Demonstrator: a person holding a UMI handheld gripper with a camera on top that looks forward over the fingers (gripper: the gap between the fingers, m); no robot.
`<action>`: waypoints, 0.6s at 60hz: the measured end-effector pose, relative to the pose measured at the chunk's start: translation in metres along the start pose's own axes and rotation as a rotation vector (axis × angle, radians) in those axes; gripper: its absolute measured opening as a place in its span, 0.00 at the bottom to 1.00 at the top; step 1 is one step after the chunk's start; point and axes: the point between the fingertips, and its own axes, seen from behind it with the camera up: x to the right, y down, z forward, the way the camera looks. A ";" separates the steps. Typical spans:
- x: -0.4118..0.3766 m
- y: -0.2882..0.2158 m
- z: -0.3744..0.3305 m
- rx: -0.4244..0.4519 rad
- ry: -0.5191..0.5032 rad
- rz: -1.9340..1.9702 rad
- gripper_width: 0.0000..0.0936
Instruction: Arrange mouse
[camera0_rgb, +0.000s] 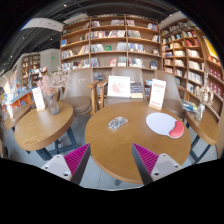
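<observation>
The tongs hang spread and empty above the near edge of a round wooden tabletop. The mouse lies near the middle of it, well beyond the pink pads. Right of it sit a white round mat and a red object. Upright sign cards stand at the far edge. Another round table stands left; bookshelves line the far wall.

A bookshop or library: tall bookshelves line the walls behind round wooden tables.
</observation>
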 end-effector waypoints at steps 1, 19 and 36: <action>0.001 0.000 0.007 0.001 0.002 -0.002 0.91; 0.008 0.004 0.116 -0.035 0.016 -0.005 0.91; 0.008 0.010 0.196 -0.113 0.044 -0.016 0.91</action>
